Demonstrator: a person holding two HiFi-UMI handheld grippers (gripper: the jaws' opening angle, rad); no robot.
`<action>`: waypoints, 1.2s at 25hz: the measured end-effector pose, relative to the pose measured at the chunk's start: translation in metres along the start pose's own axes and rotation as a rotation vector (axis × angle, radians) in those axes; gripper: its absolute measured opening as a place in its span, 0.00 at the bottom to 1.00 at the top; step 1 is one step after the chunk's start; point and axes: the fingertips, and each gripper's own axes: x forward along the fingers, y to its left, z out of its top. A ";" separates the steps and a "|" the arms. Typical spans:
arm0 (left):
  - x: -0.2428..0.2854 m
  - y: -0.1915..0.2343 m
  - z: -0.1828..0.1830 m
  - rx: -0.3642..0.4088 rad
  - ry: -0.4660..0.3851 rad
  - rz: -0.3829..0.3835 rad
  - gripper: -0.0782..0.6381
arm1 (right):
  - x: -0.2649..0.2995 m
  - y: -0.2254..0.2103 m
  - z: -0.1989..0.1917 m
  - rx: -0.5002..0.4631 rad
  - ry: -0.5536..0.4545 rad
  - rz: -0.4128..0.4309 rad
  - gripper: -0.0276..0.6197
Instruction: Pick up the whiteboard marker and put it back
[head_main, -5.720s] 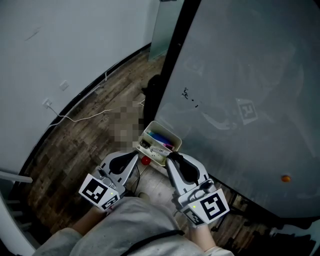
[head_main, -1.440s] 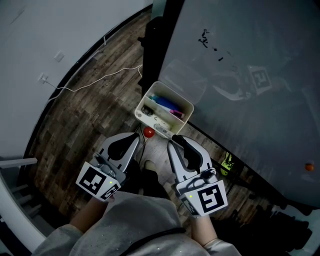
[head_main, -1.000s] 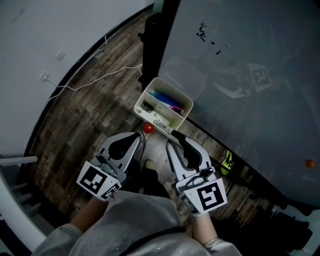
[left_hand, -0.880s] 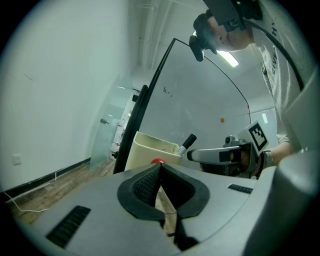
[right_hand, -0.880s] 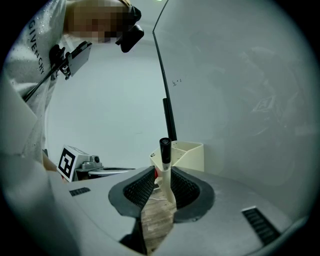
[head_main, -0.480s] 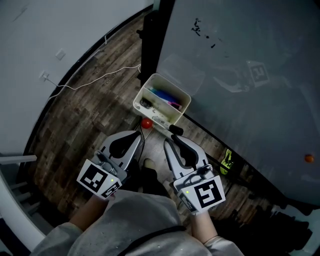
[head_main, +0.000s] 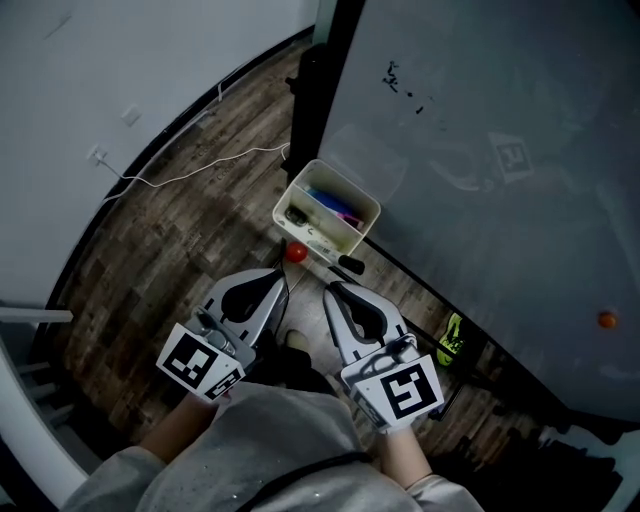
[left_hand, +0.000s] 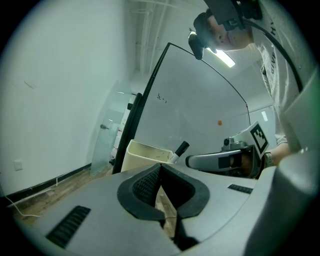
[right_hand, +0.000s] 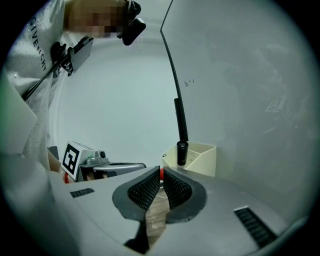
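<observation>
Black-capped whiteboard marker (head_main: 350, 265) clamped at tips of right gripper (head_main: 333, 290), tilted up, just beside near wall of cream tray (head_main: 372, 206). Tray at foot of whiteboard (head_main: 480, 150). Left gripper (head_main: 281, 274) jaws together, nothing between, alongside right one. Red ball (head_main: 296, 253) on wood floor (head_main: 180, 230), between tray and left gripper.

Office or meeting room: large whiteboard (head_main: 500, 120), marker box (head_main: 349, 183), wall socket (head_main: 98, 155), plank floor (head_main: 170, 240).
</observation>
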 end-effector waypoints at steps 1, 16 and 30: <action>-0.001 -0.001 0.002 0.004 -0.003 0.001 0.13 | 0.000 0.002 0.002 -0.001 0.002 0.008 0.09; -0.007 -0.014 0.021 0.032 -0.035 0.005 0.13 | 0.002 0.019 0.016 -0.060 -0.017 0.064 0.08; -0.012 -0.027 0.033 0.048 -0.061 0.003 0.13 | -0.004 0.031 0.027 -0.079 -0.030 0.101 0.07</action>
